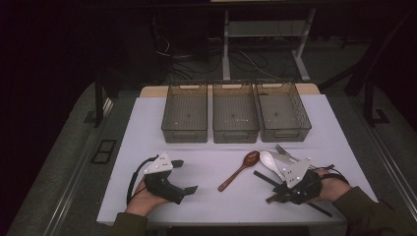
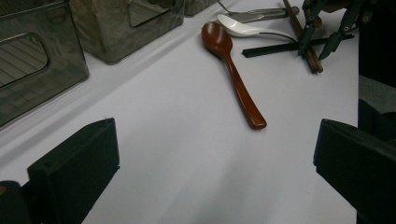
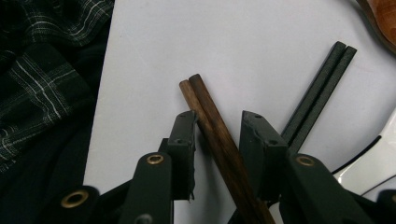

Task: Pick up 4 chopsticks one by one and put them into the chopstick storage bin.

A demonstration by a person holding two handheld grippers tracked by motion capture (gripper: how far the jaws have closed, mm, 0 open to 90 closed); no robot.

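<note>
A pair of brown wooden chopsticks (image 3: 219,135) lies on the white table between the jaws of my right gripper (image 3: 217,123). The left pad touches them and a thin gap shows at the right pad, so the gripper is open. In the high view my right gripper (image 1: 276,192) sits at the front right. Beside it lie black chopsticks (image 3: 317,93), a white spoon (image 1: 270,162), a brown wooden spoon (image 1: 241,169) and metal cutlery (image 1: 285,155). My left gripper (image 1: 186,176) rests at the front left, open, with only bare table between its jaws (image 2: 215,172).
Three grey see-through bins (image 1: 185,115), (image 1: 235,118), (image 1: 282,115) stand in a row along the table's far side. A plaid sleeve (image 3: 42,70) lies close to the right gripper. The white tabletop (image 1: 147,147) ends just in front of both hands.
</note>
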